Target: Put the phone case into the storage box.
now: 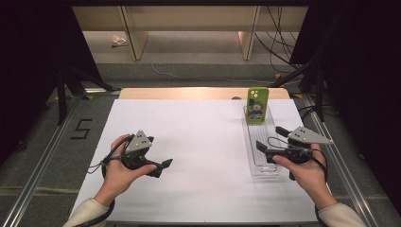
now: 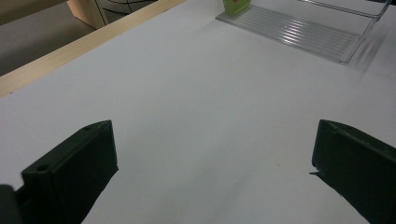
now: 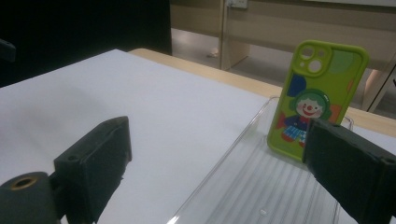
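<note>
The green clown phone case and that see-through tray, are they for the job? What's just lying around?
For the job:
- green clown phone case, standing in the tray
- clear plastic tray
- right gripper, open, near the tray

Just lying about:
- crumpled paper on the floor
- cables beyond the table

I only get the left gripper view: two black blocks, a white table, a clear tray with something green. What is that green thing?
Observer: A green phone case printed with a clown, standing upright at the far end of the clear tray.
Operator: Is anything holding it?
Observer: No. The right tool hovers over the tray's near end, jaws open, apart from it.
Operator: And my tool?
Observer: The left tool is held over the bare white table, open.
</note>
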A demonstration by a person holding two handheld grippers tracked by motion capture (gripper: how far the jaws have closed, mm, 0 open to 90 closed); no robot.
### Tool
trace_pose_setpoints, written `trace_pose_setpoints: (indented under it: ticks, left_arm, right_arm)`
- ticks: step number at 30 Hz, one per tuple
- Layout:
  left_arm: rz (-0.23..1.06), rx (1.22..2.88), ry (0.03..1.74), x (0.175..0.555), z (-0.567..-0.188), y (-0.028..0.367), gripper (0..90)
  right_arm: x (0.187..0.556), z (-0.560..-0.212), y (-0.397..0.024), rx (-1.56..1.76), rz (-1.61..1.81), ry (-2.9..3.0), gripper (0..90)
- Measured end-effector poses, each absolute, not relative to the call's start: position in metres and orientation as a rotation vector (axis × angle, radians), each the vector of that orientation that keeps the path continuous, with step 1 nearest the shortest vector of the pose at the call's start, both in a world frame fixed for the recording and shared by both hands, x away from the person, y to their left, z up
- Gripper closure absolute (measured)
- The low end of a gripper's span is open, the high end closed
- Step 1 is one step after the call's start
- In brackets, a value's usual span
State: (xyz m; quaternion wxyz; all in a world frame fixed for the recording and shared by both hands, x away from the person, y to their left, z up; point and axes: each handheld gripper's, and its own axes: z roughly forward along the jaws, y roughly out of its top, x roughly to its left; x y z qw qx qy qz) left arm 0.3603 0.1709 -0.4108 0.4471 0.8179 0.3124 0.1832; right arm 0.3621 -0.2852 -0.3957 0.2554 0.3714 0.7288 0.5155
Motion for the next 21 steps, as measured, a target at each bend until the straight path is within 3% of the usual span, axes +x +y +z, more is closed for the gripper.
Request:
trace_pose_setpoints:
  ticks: [21]
  left_arm:
    - [0.452,2.015,0.775,0.36,-0.41,0.171,0.0]
  right_arm:
    - [0.342,-0.401,-0.29,0.965,1.445,2.012,11.4]
